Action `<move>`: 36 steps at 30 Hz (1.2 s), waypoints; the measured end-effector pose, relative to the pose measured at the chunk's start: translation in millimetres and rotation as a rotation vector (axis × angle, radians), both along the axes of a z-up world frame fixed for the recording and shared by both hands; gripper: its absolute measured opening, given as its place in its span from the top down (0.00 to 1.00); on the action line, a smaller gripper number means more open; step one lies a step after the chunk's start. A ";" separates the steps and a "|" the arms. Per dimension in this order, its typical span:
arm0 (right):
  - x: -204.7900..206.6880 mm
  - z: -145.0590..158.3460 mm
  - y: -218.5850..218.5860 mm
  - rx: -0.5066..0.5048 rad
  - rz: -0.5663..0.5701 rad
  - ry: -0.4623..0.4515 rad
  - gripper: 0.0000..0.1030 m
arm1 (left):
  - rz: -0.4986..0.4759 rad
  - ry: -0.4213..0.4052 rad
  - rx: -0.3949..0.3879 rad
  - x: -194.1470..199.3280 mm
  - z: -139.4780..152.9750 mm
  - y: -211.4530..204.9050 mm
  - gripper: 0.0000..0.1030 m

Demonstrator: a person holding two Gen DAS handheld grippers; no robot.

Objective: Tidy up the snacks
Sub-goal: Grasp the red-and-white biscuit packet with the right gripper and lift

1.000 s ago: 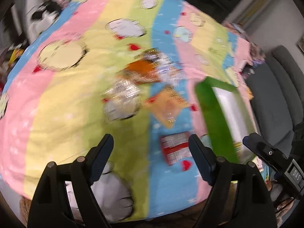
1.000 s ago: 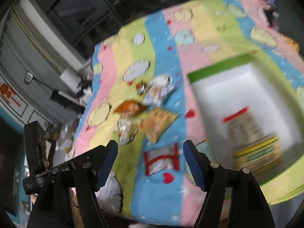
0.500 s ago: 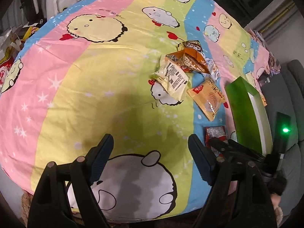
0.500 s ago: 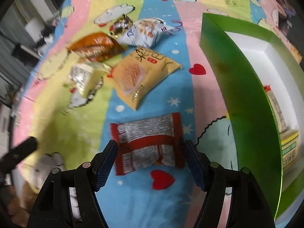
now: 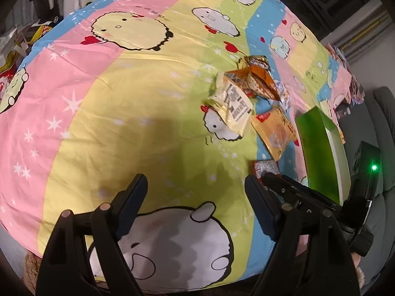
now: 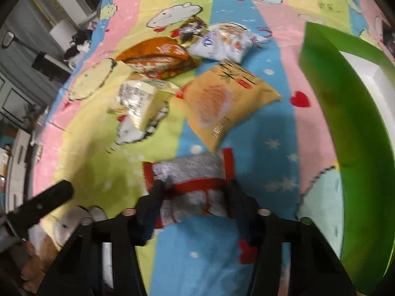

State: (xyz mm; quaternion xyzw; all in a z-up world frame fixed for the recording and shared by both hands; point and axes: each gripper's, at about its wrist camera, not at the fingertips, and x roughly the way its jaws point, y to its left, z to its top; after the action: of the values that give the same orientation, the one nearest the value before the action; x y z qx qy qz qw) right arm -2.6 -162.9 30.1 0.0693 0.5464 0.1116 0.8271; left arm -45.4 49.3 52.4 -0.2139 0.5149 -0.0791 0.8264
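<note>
Striped cartoon bedsheet

A bed is covered by it; a grey sofa is seen at the right edge.

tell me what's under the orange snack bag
The orange snack bag lies partly over the pale yellow packet, covering its top edge, and rests on the cartoon bedsheet. Whatever else sits beneath it is hidden.

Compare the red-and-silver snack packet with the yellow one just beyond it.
The red-and-silver packet sits between the closing jaws of the right gripper; the yellow packet lies free on the bedsheet. The red-and-silver one lies crosswise, pinched at its sides; the yellow one lies at a slant, and looks larger. Both are sealed, outside the green box.
</note>
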 end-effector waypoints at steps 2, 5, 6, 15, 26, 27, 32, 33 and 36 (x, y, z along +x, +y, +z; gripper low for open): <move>6.8 -1.0 7.8 -0.006 -0.012 0.013 0.51 | 0.015 -0.003 -0.008 0.2 0.1 4.1 0.22; 13.2 -0.9 15.5 0.049 -0.004 0.033 0.51 | 0.019 0.009 -0.015 1.2 -1.3 5.1 0.23; 13.2 -0.2 16.8 0.083 0.011 0.037 0.51 | 0.012 0.009 -0.014 1.6 -1.2 3.0 0.23; 12.8 10.0 -12.8 0.244 -0.047 0.059 0.48 | -0.064 0.027 -0.041 5.8 -4.7 -37.0 0.28; 31.2 -11.9 -3.2 0.237 0.016 0.132 0.39 | -0.083 0.073 -0.081 14.9 -25.9 -57.3 0.43; 32.5 -15.3 -2.8 0.249 0.012 0.136 0.39 | -0.085 0.066 -0.074 15.3 -25.6 -57.8 0.43; 34.7 -18.5 -0.6 0.261 0.044 0.121 0.39 | -0.109 0.041 -0.027 14.8 -26.6 -65.9 0.44; 35.0 -18.9 -0.6 0.267 0.046 0.120 0.39 | -0.106 0.041 -0.027 15.6 -27.1 -66.5 0.44; 33.1 -19.0 -2.7 0.275 0.051 0.107 0.40 | -0.116 0.045 -0.066 17.3 -28.7 -66.9 0.59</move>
State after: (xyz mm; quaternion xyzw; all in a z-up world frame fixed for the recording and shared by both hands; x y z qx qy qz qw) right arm 30.5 -165.5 11.1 0.1740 0.5708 0.2026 0.7765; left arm -28.1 -17.6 23.7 -0.2127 0.5419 -0.1387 0.8011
